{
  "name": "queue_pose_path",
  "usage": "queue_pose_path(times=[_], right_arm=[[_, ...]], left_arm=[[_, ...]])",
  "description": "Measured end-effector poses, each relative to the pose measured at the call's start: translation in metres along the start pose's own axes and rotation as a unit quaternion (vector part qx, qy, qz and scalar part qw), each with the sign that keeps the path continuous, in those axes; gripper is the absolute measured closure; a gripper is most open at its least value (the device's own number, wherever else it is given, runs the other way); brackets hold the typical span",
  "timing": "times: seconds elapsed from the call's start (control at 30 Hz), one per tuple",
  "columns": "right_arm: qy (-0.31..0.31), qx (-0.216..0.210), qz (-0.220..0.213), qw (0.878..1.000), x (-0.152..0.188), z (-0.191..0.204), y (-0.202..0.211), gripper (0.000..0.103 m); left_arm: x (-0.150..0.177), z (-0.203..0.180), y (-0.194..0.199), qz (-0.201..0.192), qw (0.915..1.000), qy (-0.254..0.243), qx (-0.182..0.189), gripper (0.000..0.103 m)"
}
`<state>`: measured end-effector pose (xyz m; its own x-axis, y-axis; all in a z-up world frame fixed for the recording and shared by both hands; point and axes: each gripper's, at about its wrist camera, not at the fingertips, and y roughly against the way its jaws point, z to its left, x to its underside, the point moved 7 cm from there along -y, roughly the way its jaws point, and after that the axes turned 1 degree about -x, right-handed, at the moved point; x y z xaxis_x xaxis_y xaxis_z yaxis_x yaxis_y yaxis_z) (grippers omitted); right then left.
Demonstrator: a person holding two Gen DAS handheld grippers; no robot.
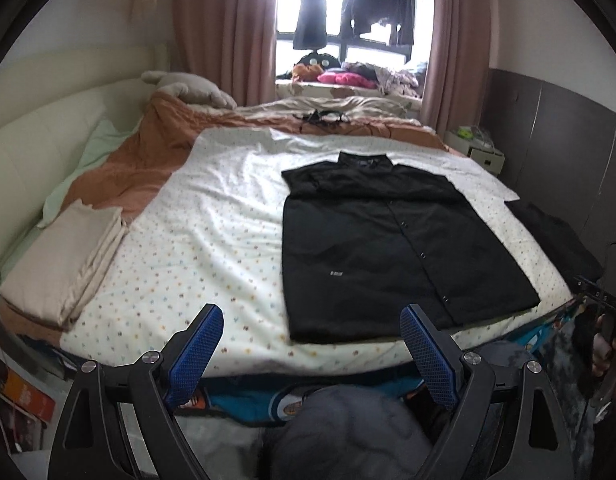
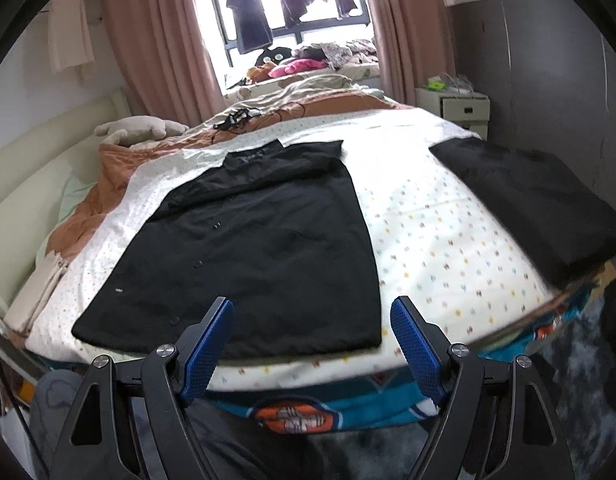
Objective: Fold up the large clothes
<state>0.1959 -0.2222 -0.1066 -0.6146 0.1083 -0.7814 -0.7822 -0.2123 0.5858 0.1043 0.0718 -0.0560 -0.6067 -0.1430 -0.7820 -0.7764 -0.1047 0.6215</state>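
your left gripper (image 1: 312, 330) has its jaws spread wide with nothing between the blue pads (image 1: 195, 356), and it hangs just short of the near edge of the bed (image 1: 235, 360). your right gripper (image 2: 312, 322) is spread apart too and holds nothing; its left finger sits in front of the lower hem of the black shirt (image 2: 247, 248), without touching it as far as you can see.

the black shirt (image 1: 392, 248) lies flat on the dotted white sheet (image 1: 211, 240), buttoned front up, collar pointing to the window (image 1: 348, 8) and hem near your side of the bed. its sleeves look folded in across the chest.

to the right of it, well apart, a folded black garment (image 2: 536, 204) rests at the bed's right edge. at the left edge a stack of folded beige cloth (image 1: 63, 264) lies on the orange blanket (image 1: 147, 168).
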Motion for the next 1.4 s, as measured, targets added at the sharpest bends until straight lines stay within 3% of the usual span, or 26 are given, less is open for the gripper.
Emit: queue_pose_path(times=[0.27, 0.53, 0.7, 0.77, 0.97, 1.23, 1.27, 1.4], right_arm=[[-0.026, -0.005, 0.037, 0.999, 0.027, -0.024, -0.027, 0.023], [-0.041, -0.013, 0.07, 0.997, 0.03, -0.043, -0.067, 0.023], [-0.077, -0.024, 0.089, 0.993, 0.033, -0.062, -0.095, 0.023], [-0.089, -0.033, 0.098, 0.991, 0.035, -0.067, -0.107, 0.03], [-0.121, -0.062, 0.105, 0.985, 0.033, -0.074, -0.132, 0.035], [-0.166, -0.123, 0.103, 0.973, 0.031, -0.077, -0.14, 0.045], [-0.174, -0.136, 0.106, 0.97, 0.032, -0.076, -0.139, 0.05], [-0.2, -0.181, 0.117, 0.956, 0.042, -0.07, -0.138, 0.054]], left_arm=[[0.023, 0.018, -0.046, 0.04, 0.9987, 0.031, 0.004, 0.012], [0.033, 0.011, -0.1, 0.076, 0.9969, 0.013, 0.016, 0.012], [0.039, 0.015, -0.137, 0.11, 0.9923, 0.049, 0.032, 0.012], [0.04, 0.02, -0.149, 0.118, 0.9903, 0.068, 0.03, 0.013], [0.05, 0.02, -0.186, 0.157, 0.981, 0.099, 0.055, 0.035], [0.052, 0.025, -0.208, 0.172, 0.9699, 0.149, 0.087, 0.041], [0.051, 0.029, -0.209, 0.173, 0.9669, 0.162, 0.094, 0.042], [0.052, 0.042, -0.209, 0.175, 0.9512, 0.219, 0.129, 0.044]])
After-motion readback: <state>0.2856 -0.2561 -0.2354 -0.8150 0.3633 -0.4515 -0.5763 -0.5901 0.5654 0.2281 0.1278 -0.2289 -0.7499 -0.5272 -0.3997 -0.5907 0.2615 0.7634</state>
